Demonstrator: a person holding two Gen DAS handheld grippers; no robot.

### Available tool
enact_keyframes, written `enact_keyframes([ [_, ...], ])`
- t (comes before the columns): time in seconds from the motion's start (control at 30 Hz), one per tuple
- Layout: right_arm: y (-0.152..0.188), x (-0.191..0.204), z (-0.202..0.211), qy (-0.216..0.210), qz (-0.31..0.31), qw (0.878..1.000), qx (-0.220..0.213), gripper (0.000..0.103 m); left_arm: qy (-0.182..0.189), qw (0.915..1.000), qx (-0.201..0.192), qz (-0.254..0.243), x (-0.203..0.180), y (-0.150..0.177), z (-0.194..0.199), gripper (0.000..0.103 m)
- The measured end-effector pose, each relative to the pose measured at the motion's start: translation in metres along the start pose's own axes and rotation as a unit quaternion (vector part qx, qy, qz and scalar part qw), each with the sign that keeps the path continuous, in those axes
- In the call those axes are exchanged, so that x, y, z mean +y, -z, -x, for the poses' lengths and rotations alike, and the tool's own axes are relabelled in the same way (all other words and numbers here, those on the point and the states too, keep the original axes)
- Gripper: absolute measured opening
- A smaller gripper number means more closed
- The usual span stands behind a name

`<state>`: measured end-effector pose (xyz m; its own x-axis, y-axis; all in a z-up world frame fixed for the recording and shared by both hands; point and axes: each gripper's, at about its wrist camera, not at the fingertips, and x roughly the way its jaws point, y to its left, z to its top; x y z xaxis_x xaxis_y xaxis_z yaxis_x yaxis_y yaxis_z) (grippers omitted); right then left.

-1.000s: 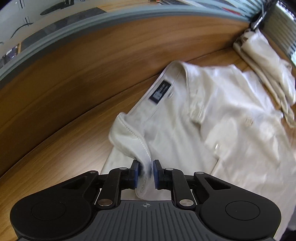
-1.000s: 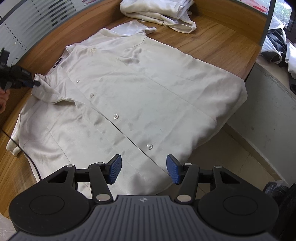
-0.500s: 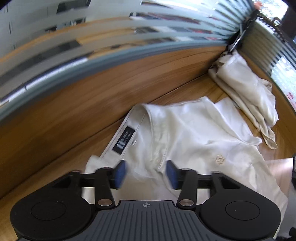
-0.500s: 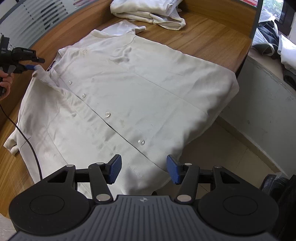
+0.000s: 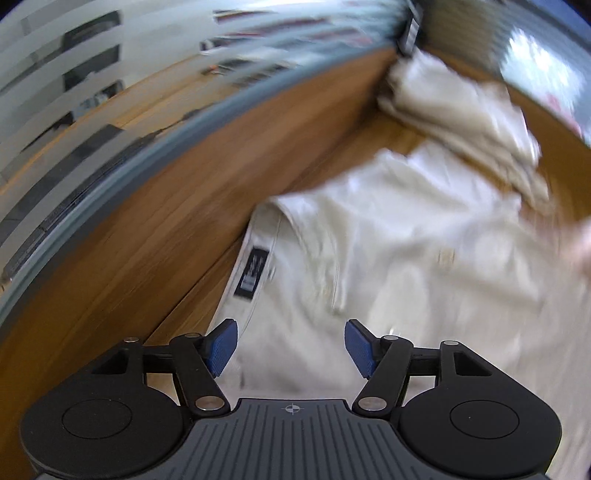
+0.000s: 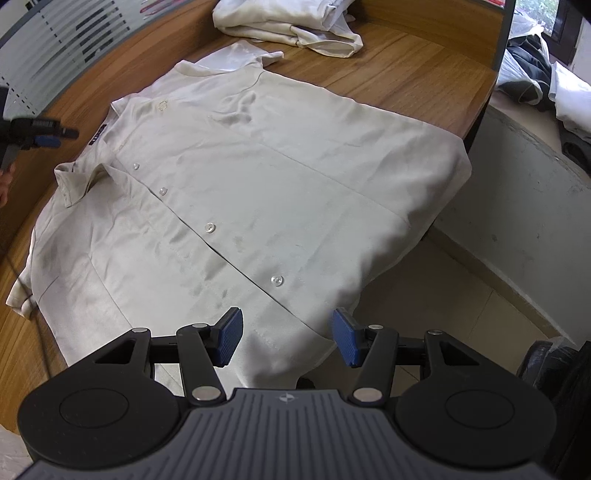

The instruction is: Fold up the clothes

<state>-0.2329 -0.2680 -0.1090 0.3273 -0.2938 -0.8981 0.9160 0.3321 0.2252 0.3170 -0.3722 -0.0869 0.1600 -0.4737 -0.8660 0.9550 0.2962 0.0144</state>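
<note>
White button-up shirt point(image 6: 258, 192) spread face-up across wooden table point(image 6: 406, 74), collar toward the wooden back panel at the far left, hem draped over the near right edge above the tiled floor point(image 6: 461, 314). Long axis running diagonally from collar down to hem, button placket along it. Right claw point(image 6: 286, 341) spread wide, blue pads empty, poised over the hem near the lowest button. Left claw point(image 5: 291, 347) likewise gaping, gripping nothing, hovering just above the collar end by the dark neck label point(image 5: 253, 273).

From the right wrist view: whole shirt, both short sleeves, chest emblem, and the left claw seen small at the far left edge, clear of the collar. From the left wrist view, heavily motion-blurred: only the collar and upper chest, label readable as a dark rectangle, striped frosted glass point(image 5: 55, 110) above the panel. Heap of pale garments point(image 6: 288, 22) at the table's far corner, just beyond one sleeve, visible in both.
</note>
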Motion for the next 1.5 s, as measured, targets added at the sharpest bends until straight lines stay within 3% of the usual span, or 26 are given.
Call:
enact_keyframes([
  [0.17,0.001,0.002,-0.002,-0.005,0.004,1.000,0.004,0.060,-0.022,0.9987,0.038,-0.026,0.007,0.024,-0.002,0.068],
  [0.33,0.001,0.005,-0.003,-0.006,0.011,1.000,0.006,0.060,-0.055,0.9963,0.067,0.001,0.026,0.046,-0.010,0.067],
  [0.6,-0.008,0.021,-0.002,-0.015,0.051,0.999,0.002,0.060,-0.047,0.9961,0.053,0.052,0.033,0.074,0.012,0.067],
  [0.7,-0.020,0.036,-0.003,-0.029,0.076,0.997,0.000,0.060,-0.029,0.9966,0.035,0.068,0.023,0.087,0.025,0.067],
  [0.87,-0.046,0.075,-0.013,-0.063,0.148,0.987,0.008,0.060,-0.026,0.9927,0.037,0.111,0.010,0.119,0.040,0.067],
  [1.0,-0.072,0.116,-0.027,-0.095,0.225,0.970,0.021,0.060,-0.054,0.9904,0.029,0.124,-0.004,0.143,0.056,0.067],
  [1.23,-0.126,0.190,-0.065,-0.157,0.344,0.925,0.034,0.060,-0.099,0.9723,0.017,0.211,-0.011,0.183,0.076,0.067],
  [1.37,-0.151,0.233,-0.086,-0.195,0.408,0.891,0.039,0.060,-0.131,0.9496,0.003,0.285,-0.026,0.195,0.078,0.069],
  [1.43,-0.160,0.255,-0.095,-0.209,0.441,0.872,0.036,0.060,-0.130,0.9360,-0.013,0.327,-0.037,0.200,0.077,0.082],
  [1.5,-0.167,0.275,-0.103,-0.218,0.469,0.855,0.030,0.061,-0.137,0.9303,-0.027,0.339,-0.056,0.201,0.071,0.086],
])
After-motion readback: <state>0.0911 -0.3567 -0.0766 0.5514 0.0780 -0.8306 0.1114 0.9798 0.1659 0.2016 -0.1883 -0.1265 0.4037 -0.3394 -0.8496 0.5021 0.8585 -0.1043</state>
